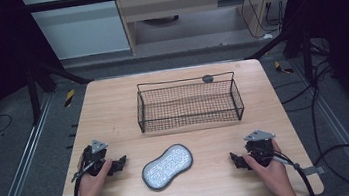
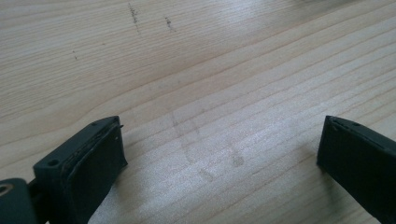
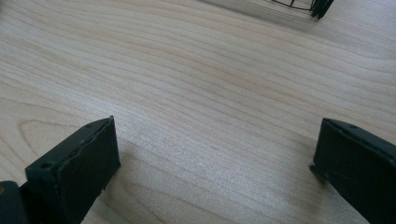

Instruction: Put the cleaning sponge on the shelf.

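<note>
Left gripper [image 1: 119,162] rested on table [image 1: 113,110] at 7 o'clock, jaws wide apart, bare wood between them. Right gripper [image 1: 234,158] rested at 5 o'clock, jaws likewise wide apart, nothing gripped. Grey peanut-shaped pad [image 1: 167,166] lay flat at 6 o'clock, between both grippers, touching neither. Black wire basket [image 1: 190,121] stood at 12 o'clock from pad, well apart.

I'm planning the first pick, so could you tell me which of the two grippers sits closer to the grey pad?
The left gripper: its tips lie nearer the grey pad than the right gripper, which has more bare table between.
</note>
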Available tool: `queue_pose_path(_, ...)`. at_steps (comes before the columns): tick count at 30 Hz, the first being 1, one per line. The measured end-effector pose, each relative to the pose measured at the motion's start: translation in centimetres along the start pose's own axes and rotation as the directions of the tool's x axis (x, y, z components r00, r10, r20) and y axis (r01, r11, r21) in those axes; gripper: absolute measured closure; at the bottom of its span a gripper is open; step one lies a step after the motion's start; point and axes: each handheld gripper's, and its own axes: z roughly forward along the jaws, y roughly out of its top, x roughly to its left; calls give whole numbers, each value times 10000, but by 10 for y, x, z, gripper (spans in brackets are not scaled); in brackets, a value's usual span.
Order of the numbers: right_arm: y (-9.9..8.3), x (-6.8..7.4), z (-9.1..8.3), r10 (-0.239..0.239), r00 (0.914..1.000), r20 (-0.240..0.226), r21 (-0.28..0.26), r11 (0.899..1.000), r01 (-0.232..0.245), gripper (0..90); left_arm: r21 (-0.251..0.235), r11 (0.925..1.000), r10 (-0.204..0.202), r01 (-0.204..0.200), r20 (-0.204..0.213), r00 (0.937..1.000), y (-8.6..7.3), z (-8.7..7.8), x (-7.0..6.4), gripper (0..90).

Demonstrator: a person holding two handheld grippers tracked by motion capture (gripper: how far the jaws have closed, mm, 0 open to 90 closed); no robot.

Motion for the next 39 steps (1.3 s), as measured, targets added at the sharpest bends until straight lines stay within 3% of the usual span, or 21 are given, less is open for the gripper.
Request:
queue_pose_path(4,0,0,0,-4,10000,2,-3,10000,4,5,5,10000,28,-28,62,10000,2,-3,-2,37)
queue_pose_path(10,0,0,0,-3,10000,3,0,10000,3,5,-425,9991,85,-73,269,9996,13,-17,-15,38)
queue_pose_path(13,0,0,0,-4,10000,4,0,10000,4,5,-284,9980,569,-559,367,9977,29,-31,-28,39)
queue_pose_path(14,0,0,0,-2,10000,4,0,10000,2,5,-86,9958,917,-913,480,9946,41,-39,-38,35)
queue_pose_path(16,0,0,0,-2,10000,4,2,10000,2,5,39,9937,1116,-1121,648,9916,47,-43,-43,27)
queue_pose_path(21,0,0,0,-7,10000,1,6,10000,7,4,708,9713,2186,-2271,1106,9695,70,-51,-69,31)
queue_pose_path(23,0,0,0,-7,10000,2,5,10000,7,4,879,9593,2542,-2683,1446,9563,75,-50,-79,45)
queue_pose_path(24,0,0,0,-13,10000,1,7,10000,13,4,948,9514,2744,-2930,1712,9463,80,-49,-89,63)
queue_pose_path(25,0,0,0,-13,10000,1,7,10000,13,4,948,9514,2744,-2930,1712,9463,80,-49,-89,61)
queue_pose_path(26,0,0,0,-5,10000,-46,4,10000,5,4,987,9455,2892,-3103,1831,9396,82,-49,-93,63)
queue_pose_path(28,0,-1,0,-42,10000,-54,6,10000,42,4,997,9410,2993,-3235,2009,9328,85,-48,-103,67)
queue_pose_path(30,1,-2,1,-188,9998,-102,-12,9998,188,4,1127,9297,3219,-3507,2143,9222,88,-47,-110,68)
queue_pose_path(34,2,-2,2,-138,9998,-105,11,9999,138,4,1599,9181,3209,-3628,2375,9168,90,-39,-119,68)
queue_pose_path(36,2,-2,2,-141,9998,-107,14,9999,141,3,1932,9034,3360,-3829,2362,9118,91,-34,-123,62)
queue_pose_path(39,2,-2,2,-140,9999,-97,13,9999,140,4,2261,8816,3578,-4144,2526,8990,93,-31,-131,54)
